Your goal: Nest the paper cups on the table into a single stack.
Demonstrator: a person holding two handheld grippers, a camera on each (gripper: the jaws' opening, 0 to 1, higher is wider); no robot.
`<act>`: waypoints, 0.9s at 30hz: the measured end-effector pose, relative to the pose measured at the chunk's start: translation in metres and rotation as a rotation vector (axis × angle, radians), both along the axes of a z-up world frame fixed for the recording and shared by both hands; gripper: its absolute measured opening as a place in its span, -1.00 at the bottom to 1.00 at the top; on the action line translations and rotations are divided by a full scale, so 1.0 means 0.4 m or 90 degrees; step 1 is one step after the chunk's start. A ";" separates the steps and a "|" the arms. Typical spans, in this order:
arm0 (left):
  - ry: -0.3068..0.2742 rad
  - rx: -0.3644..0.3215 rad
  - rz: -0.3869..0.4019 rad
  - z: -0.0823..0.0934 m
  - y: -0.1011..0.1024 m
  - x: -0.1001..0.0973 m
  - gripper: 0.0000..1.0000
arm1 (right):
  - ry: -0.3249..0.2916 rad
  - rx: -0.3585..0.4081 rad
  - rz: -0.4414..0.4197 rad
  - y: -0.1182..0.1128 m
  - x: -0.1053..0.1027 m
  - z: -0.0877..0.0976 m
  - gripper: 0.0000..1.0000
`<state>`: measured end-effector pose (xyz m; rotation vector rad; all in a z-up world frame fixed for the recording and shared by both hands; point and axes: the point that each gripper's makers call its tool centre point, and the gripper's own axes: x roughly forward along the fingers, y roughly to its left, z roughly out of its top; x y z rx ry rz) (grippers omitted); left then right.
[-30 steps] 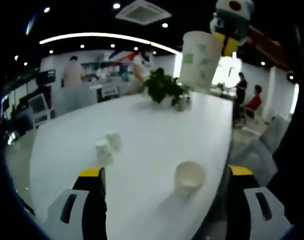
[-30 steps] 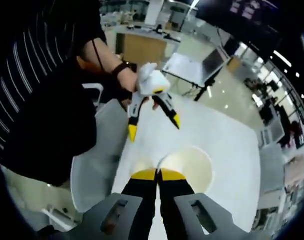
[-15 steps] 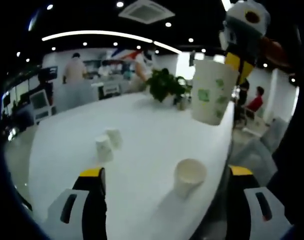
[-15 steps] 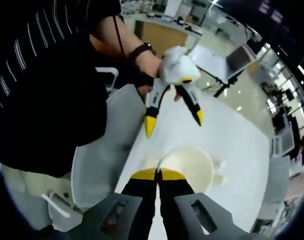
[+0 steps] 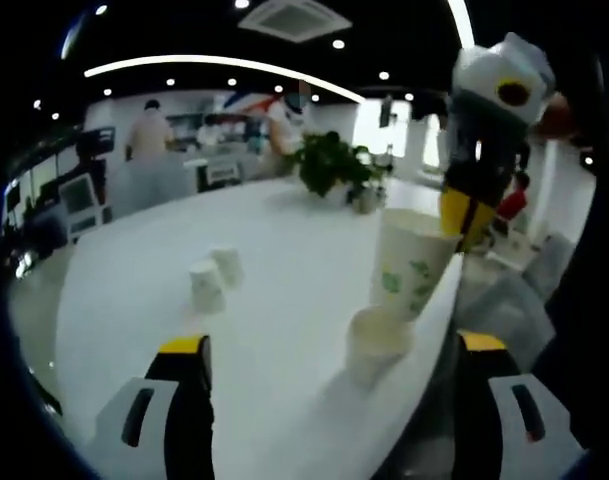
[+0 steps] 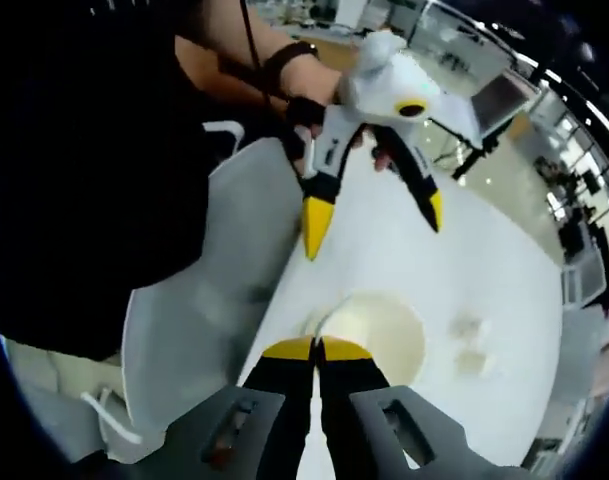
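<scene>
My right gripper (image 6: pixel 316 348) is shut on the rim of a white paper cup with green print (image 5: pixel 409 265), whose pale inside (image 6: pixel 379 325) faces its camera. In the left gripper view the right gripper (image 5: pixel 462 218) comes down from the upper right, and the held cup's base sits at the mouth of a plain white cup (image 5: pixel 376 345) standing near the table's edge. My left gripper (image 5: pixel 332 345) is open just short of that cup, holding nothing; it also hangs open above the table (image 6: pixel 374 218). Two more small cups (image 5: pixel 206 285) (image 5: pixel 227 265) stand farther out.
The long white table (image 5: pixel 284 230) carries a potted plant (image 5: pixel 329 165) at its far end. A grey chair (image 6: pixel 204 290) stands at the table's edge beside a person in dark clothes (image 6: pixel 94 170). Other people and desks are in the background.
The right gripper has brought the printed cup down from high above the table to the mouth of the standing cup. The left gripper has stayed open and nearly still.
</scene>
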<state>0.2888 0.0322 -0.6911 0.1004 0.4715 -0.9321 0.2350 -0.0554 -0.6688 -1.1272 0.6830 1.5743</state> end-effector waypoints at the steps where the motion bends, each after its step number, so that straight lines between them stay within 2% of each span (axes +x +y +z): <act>1: 0.000 0.000 0.000 0.000 0.000 -0.001 0.97 | 0.003 0.002 -0.006 0.003 0.004 -0.010 -1.00; 7: 0.001 0.004 0.004 -0.004 0.008 -0.007 0.97 | 0.015 0.006 -0.029 0.025 0.009 -0.048 -1.00; 13: 0.007 0.009 0.010 -0.012 0.019 -0.012 0.97 | 0.027 -0.012 -0.044 0.032 0.008 -0.106 -1.00; 20: 0.007 0.025 0.012 -0.024 0.034 -0.015 0.97 | 0.033 -0.040 -0.037 0.025 -0.004 -0.169 -1.00; 27: 0.020 0.026 0.009 -0.043 0.028 -0.021 0.97 | 0.026 -0.055 -0.039 0.016 -0.008 -0.195 -1.00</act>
